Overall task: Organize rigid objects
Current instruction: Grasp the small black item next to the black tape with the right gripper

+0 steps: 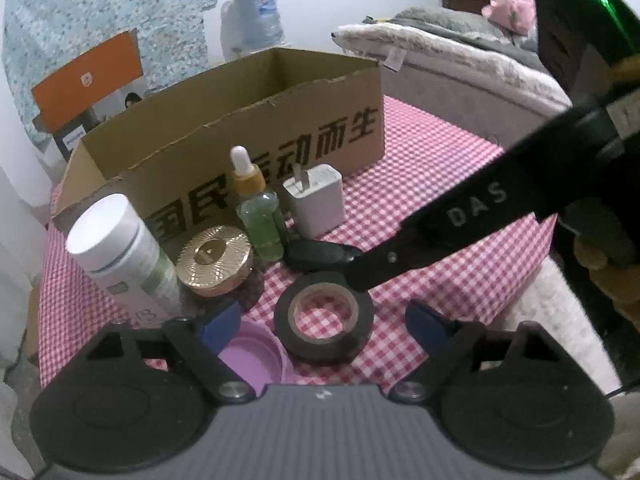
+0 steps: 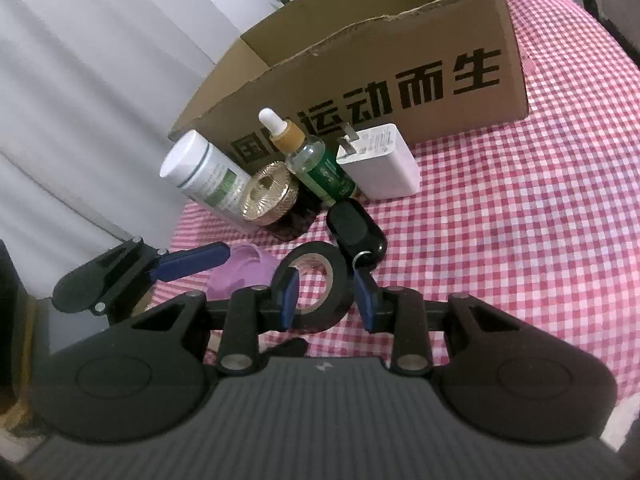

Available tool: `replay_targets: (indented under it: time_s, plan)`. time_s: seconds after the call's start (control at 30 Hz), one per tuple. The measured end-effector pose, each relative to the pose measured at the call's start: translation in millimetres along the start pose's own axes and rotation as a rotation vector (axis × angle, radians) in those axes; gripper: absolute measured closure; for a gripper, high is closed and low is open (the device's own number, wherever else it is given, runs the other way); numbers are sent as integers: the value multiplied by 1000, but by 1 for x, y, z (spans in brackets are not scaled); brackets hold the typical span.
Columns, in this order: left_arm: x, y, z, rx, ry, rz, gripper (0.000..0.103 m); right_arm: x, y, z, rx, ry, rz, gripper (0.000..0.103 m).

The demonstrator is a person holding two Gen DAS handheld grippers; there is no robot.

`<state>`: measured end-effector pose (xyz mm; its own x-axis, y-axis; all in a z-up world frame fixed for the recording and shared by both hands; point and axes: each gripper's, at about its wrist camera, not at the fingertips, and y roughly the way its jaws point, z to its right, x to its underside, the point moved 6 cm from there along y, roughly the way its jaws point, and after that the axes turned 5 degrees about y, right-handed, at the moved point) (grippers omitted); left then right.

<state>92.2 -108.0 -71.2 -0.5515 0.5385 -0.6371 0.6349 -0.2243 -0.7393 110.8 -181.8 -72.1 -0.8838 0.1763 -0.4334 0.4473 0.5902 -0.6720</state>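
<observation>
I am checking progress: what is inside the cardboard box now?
Only bare inner walls of the cardboard box show in both views. Its front wall hides the floor, so anything lying low inside cannot be seen.

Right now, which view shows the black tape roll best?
Left wrist: the black tape roll lies flat on the checked cloth, its ring and cardboard core nearly all visible, only its far rim under the right tongs. In the right wrist view the right tongs straddle the roll and hide its sides.
</observation>
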Motion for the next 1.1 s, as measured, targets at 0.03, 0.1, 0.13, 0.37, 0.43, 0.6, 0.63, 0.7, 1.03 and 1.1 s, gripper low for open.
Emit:
replay_targets:
  time_s: [0.03, 0.1, 0.13, 0.37, 0.43, 0.6, 0.63, 0.7, 1.03, 1.1]
  plan:
    - [1, 2, 1, -4, 8, -2, 15, 0, 3, -1, 9, -8, 0, 73]
    - [2, 5, 4, 4, 11, -3, 17, -2, 7, 0, 21, -13, 6, 73]
    - [2, 7, 5, 11, 7, 0, 18, -5, 5, 0, 30, -18, 11, 73]
    - [-10, 21, 12, 31, 12, 32, 30, -26, 18, 0, 103, -94, 45, 74]
    - [-13, 27, 13, 44, 10, 32, 33, -31, 26, -1, 113, -121, 29, 74]
    - [-17, 41, 14, 63, 5, 18, 39, -37, 44, -8, 138, -199, -19, 74]
    - [-17, 43, 14, 61, 7, 18, 39, -37, 47, -9, 146, -216, -25, 74]
    - [-18, 45, 15, 56, 16, 23, 40, -39, 52, -11, 148, -245, -35, 74]
    - [-20, 49, 16, 63, 20, 34, 41, -39, 48, 2, 150, -213, -42, 79]
    - [-23, 49, 17, 68, 20, 34, 43, -38, 41, 10, 156, -187, -34, 80]
